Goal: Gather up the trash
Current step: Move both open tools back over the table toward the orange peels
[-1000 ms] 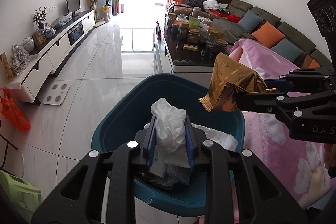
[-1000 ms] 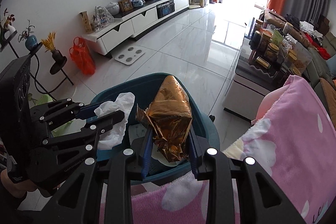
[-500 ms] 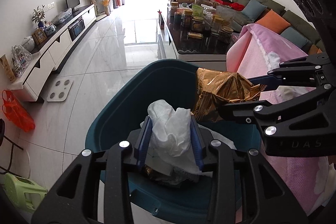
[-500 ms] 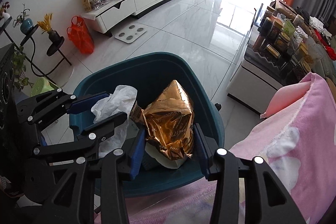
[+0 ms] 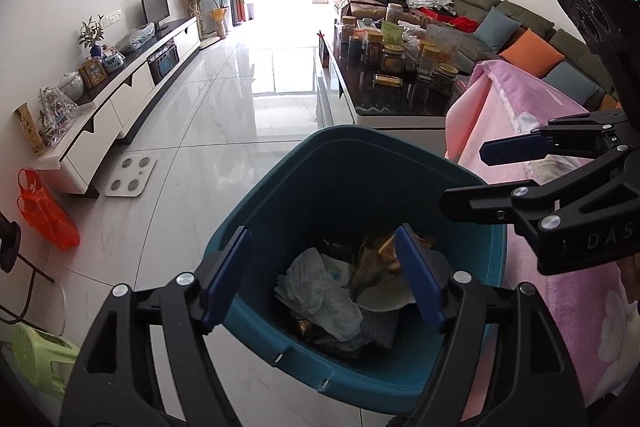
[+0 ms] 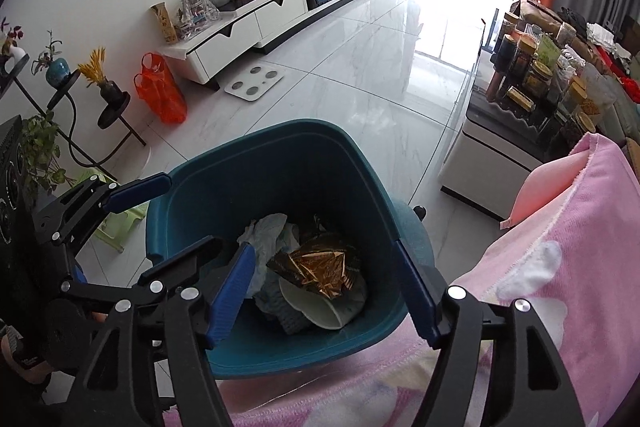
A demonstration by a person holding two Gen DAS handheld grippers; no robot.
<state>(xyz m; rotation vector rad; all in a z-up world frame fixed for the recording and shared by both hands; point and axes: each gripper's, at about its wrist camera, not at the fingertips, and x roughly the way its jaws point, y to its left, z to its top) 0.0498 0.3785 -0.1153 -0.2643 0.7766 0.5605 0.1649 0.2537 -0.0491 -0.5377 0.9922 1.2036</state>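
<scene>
A teal trash bin (image 5: pixel 360 135) (image 6: pixel 280 131) stands on the floor beside a pink blanket. At its bottom, among other rubbish, lie a crumpled white tissue (image 5: pixel 320 287) (image 6: pixel 268 231) and a gold foil wrapper (image 5: pixel 376 255) (image 6: pixel 320 267). My left gripper (image 5: pixel 322 251) (image 6: pixel 192 211) hangs over the bin's mouth, its jaws opening with nothing between them. My right gripper (image 6: pixel 324 255) (image 5: pixel 464 175) is over the bin's right side. Its jaws are also opening and hold nothing.
The pink blanket (image 5: pixel 520 123) (image 6: pixel 580 227) drapes right of the bin. A coffee table (image 5: pixel 400 115) crowded with jars stands behind it. A white TV cabinet (image 5: pixel 132 87), an orange bag (image 5: pixel 48 215), a scale (image 5: pixel 130 175) and a green stool (image 5: pixel 36 355) line the left.
Both grippers have opened. The white tissue has dropped out of the left one and the gold wrapper out of the right one, and both now lie in the bin.
</scene>
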